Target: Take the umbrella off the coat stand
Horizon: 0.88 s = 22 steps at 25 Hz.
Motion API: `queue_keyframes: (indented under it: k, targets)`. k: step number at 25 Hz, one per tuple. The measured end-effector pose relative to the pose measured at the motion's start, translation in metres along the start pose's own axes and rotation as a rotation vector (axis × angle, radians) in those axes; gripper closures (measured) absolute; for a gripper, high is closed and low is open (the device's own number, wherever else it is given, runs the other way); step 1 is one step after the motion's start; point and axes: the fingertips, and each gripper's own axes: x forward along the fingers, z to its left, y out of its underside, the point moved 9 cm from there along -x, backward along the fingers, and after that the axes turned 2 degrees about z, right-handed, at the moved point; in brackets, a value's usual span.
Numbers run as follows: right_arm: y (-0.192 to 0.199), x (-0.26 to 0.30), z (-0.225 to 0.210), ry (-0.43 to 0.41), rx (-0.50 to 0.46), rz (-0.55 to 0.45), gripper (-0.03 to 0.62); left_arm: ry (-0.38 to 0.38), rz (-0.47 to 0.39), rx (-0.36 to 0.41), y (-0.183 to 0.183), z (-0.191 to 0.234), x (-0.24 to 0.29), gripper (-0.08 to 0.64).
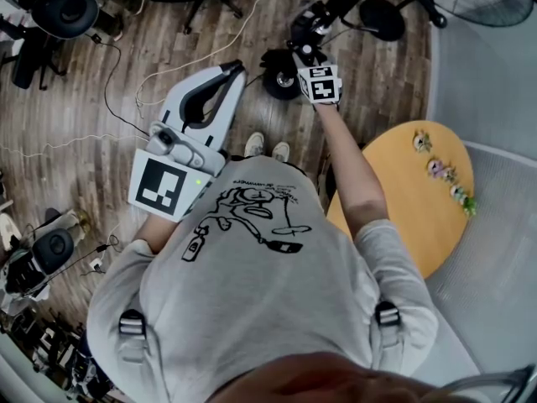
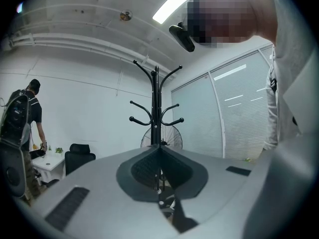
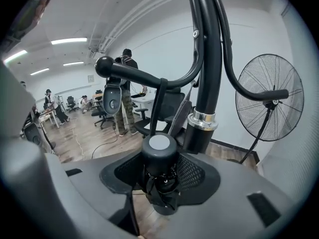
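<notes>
In the right gripper view a folded black umbrella (image 3: 160, 156), with a round grey cap on its end, sits between the mesh pads of my right gripper (image 3: 160, 178), which is shut on it. Its strap (image 3: 158, 103) runs up and loops over a ball-tipped hook arm (image 3: 134, 74) of the black coat stand (image 3: 209, 83). The head view has this gripper (image 1: 304, 53) stretched forward to the stand. My left gripper (image 1: 235, 67) is held back at waist height, shut and empty. The left gripper view shows the stand (image 2: 156, 108) some way off.
A pedestal fan (image 3: 269, 96) stands just behind the stand. A round yellow table (image 1: 411, 208) with small items is at my right. Office chairs (image 1: 65, 7) and cables (image 1: 109, 82) are on the wood floor to the left. A person (image 2: 25, 118) stands far off.
</notes>
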Motion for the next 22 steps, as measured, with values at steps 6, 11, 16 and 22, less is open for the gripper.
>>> queue_keyframes:
  k: [6, 11, 16, 22]
  targets:
    - [-0.006, -0.011, 0.004, -0.02, 0.001, -0.007, 0.379, -0.003, 0.001, -0.005, 0.002, -0.001, 0.0, 0.551]
    - [-0.015, -0.016, 0.011, -0.031, -0.037, -0.026, 0.379, -0.002, -0.004, -0.007, 0.002, 0.0, 0.001, 0.551]
    - [-0.023, -0.023, 0.016, -0.04, -0.037, -0.023, 0.379, -0.001, -0.011, -0.008, 0.001, 0.001, 0.001, 0.551]
    - [-0.026, -0.029, 0.026, -0.049, -0.068, -0.023, 0.379, 0.004, -0.015, -0.009, 0.0, 0.001, 0.001, 0.551]
